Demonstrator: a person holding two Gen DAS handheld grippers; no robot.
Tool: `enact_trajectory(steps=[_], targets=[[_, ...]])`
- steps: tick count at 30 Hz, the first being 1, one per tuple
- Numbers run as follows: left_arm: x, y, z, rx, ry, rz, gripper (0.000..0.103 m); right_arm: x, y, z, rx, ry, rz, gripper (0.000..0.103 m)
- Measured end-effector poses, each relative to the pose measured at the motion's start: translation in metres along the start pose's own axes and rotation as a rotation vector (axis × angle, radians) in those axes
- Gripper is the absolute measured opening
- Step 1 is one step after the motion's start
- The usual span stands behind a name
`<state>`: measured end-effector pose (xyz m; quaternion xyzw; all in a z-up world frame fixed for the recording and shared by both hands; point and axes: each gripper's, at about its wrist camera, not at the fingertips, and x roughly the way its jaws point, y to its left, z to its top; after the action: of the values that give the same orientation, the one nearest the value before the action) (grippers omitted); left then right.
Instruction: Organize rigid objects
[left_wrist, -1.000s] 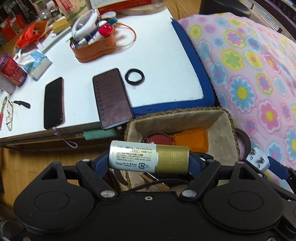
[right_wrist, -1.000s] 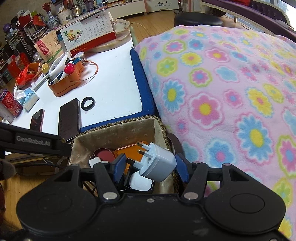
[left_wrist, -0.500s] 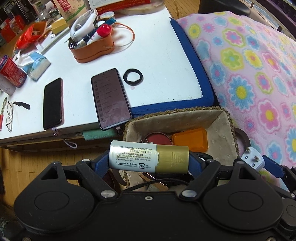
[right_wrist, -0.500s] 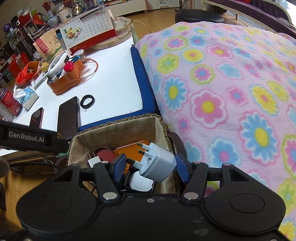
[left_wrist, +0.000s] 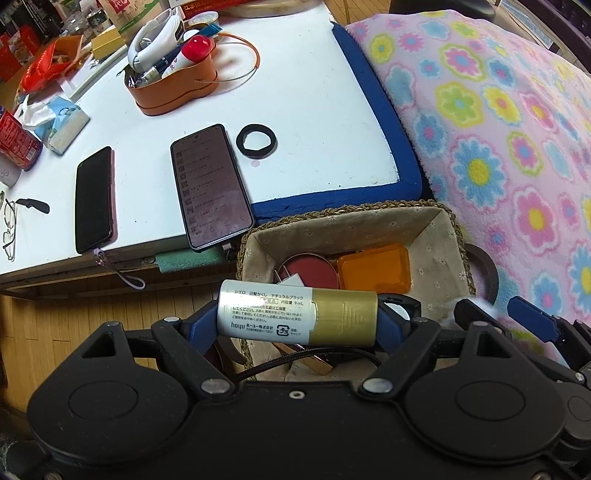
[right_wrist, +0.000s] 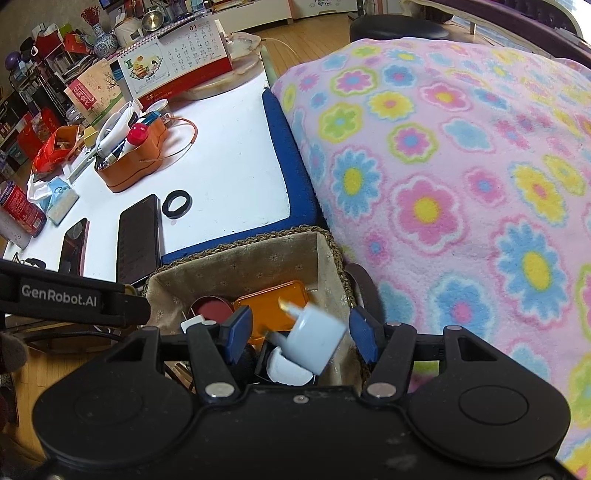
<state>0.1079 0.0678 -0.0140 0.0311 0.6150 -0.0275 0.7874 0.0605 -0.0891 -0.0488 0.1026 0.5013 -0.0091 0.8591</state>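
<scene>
Presently, L claw (left_wrist: 297, 319) clamps tube (left_wrist: 266, 314) endwise above basket (left_wrist: 351, 212), prob. for drop-in. R claw (right_wrist: 301, 332): plug (right_wrist: 314, 343) blurred between jaws, grip unclear.

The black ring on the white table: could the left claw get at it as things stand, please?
Probably not yet. The left claw is shut on the silver-and-gold tube, so it has no free grip. The black ring itself lies uncovered beside the phone.
</scene>
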Motion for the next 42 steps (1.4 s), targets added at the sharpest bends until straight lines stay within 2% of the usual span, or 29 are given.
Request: enact_trajectory(steps=[13, 18, 23, 25, 33, 37, 42], targets=[[-0.003, -0.001, 0.000, 0.014, -0.015, 0.030, 0.081, 0.003, -0.004, -0.005, 0.002, 0.016, -0.005, 0.060], [-0.013, 0.001, 0.002, -0.001, -0.075, 0.104, 0.081, 0.002, -0.007, -0.007, 0.014, 0.019, -0.006, 0.060], [-0.020, -0.003, 0.005, 0.017, -0.149, 0.249, 0.081, -0.003, -0.009, -0.007, 0.013, 0.009, -0.004, 0.060], [-0.022, -0.005, 0.005, 0.029, -0.166, 0.265, 0.081, -0.005, -0.010, -0.007, 0.015, 0.006, -0.001, 0.060], [-0.014, 0.000, -0.001, -0.002, -0.059, 0.050, 0.081, -0.010, -0.011, -0.010, 0.008, -0.004, -0.006, 0.061], [-0.022, -0.008, -0.008, 0.011, -0.062, 0.035, 0.081, -0.018, -0.014, -0.014, 0.001, -0.011, -0.010, 0.063], [-0.033, -0.028, -0.024, 0.055, -0.052, -0.050, 0.081, -0.034, -0.023, -0.020, 0.001, -0.034, -0.038, 0.076]])
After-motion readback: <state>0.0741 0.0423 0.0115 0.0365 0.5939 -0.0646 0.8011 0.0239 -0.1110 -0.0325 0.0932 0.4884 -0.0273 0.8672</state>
